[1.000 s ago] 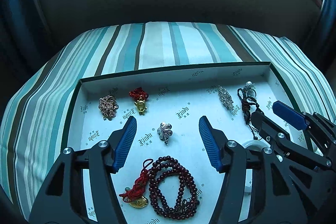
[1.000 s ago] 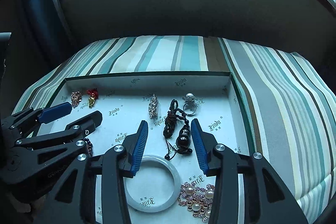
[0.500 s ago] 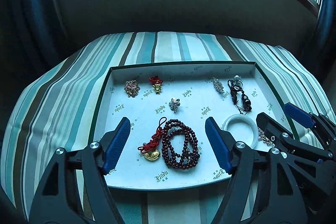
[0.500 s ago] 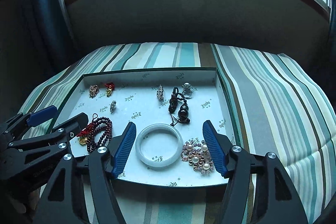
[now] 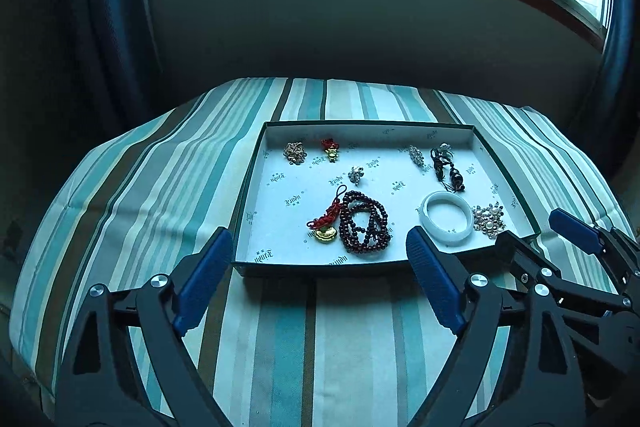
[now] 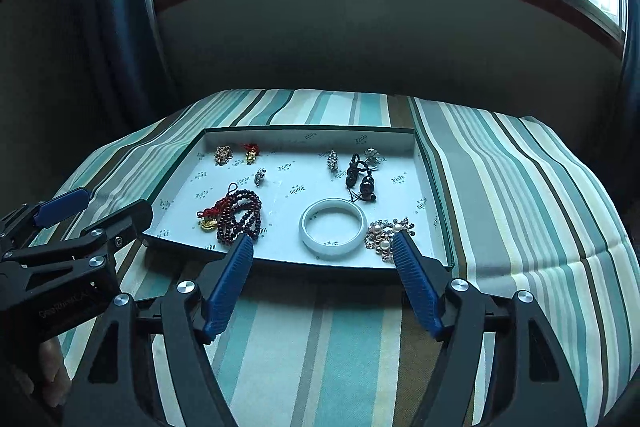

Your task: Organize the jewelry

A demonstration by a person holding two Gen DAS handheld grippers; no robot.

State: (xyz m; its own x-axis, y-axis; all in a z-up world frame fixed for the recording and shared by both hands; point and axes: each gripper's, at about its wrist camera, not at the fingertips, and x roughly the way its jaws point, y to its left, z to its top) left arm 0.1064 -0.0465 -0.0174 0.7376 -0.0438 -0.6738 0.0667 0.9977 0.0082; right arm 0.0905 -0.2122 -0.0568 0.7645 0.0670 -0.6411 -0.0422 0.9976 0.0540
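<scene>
Jewelry pieces lie spread inside a shallow white-lined box with green walls [image 5: 249, 183] on a striped teal cloth [image 5: 160, 187]. A white bangle [image 5: 446, 221] sits near the box's front right corner, just beside a pearl cluster brooch [image 5: 489, 220]. A dark red bead necklace [image 5: 365, 227] with a red-corded gold charm [image 5: 325, 227] lies near the front edge. A black cord pendant [image 6: 362, 179] rests toward the back right corner. Left gripper [image 5: 320, 287] and right gripper [image 6: 324, 281] hang before the front edge, jaws spread, holding nothing.

Striped bed [image 5: 132, 195]; one shallow white tray [image 5: 256, 163] rests on it.
</scene>
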